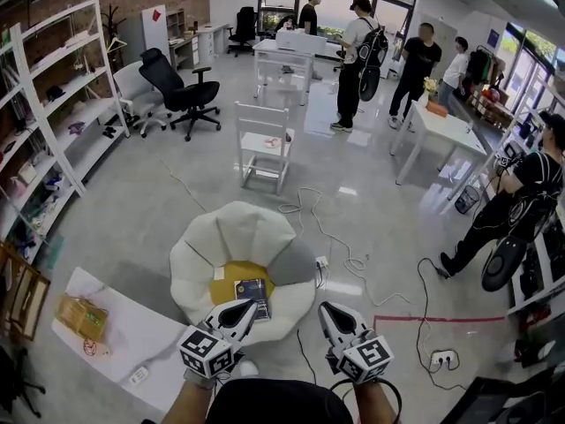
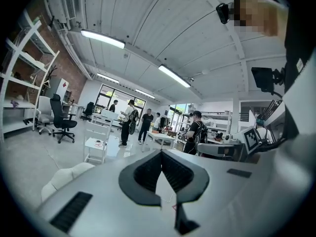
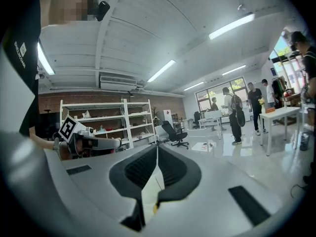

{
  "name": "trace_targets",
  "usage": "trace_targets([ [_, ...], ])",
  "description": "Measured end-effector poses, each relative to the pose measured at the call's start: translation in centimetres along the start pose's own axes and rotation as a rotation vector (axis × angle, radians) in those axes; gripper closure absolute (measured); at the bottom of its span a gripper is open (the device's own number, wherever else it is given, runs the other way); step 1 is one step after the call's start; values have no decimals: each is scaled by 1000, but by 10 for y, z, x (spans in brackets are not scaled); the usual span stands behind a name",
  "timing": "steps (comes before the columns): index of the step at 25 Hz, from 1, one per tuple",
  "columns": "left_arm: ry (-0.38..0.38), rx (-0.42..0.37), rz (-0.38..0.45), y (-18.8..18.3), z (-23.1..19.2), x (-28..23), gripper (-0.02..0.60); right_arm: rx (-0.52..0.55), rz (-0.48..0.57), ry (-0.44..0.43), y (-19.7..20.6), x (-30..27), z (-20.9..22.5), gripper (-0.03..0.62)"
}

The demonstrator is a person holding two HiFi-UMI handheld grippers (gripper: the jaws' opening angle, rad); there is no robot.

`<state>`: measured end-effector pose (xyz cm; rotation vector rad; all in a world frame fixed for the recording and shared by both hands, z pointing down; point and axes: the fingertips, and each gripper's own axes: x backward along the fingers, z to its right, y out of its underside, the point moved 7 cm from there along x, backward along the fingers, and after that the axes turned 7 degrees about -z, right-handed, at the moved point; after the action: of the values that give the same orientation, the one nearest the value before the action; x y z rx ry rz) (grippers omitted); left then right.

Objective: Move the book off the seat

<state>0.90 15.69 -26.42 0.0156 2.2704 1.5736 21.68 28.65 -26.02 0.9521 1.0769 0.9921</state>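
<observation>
Left hand-held gripper point(image 1: 240, 311): jaws pressed together, nothing between them. Right hand-held gripper point(image 1: 330, 314): jaws pressed together, nothing between them. Both are held side by side, apart from each other, at the near edge of the seat point(image 1: 231, 230).

The seat is a white, petal-shaped floor cushion with a yellow centre pad point(image 1: 231, 276). The book point(image 1: 253, 295), dark-covered, lies flat on the yellow centre pad, toward its right side. In the head view the left hand-held gripper's tip overlaps the book's near corner; contact cannot be determined. A white chair point(image 1: 263, 144) stands beyond the seat.
</observation>
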Motion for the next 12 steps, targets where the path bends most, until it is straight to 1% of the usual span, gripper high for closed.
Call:
trace_targets([
  [7, 29, -12, -11, -10, -50, 5, 577, 1, -15, 32, -5, -41, -14, 577],
  [12, 12, 8, -1, -11, -76, 19, 577, -4, -25, 35, -7, -61, -27, 577],
])
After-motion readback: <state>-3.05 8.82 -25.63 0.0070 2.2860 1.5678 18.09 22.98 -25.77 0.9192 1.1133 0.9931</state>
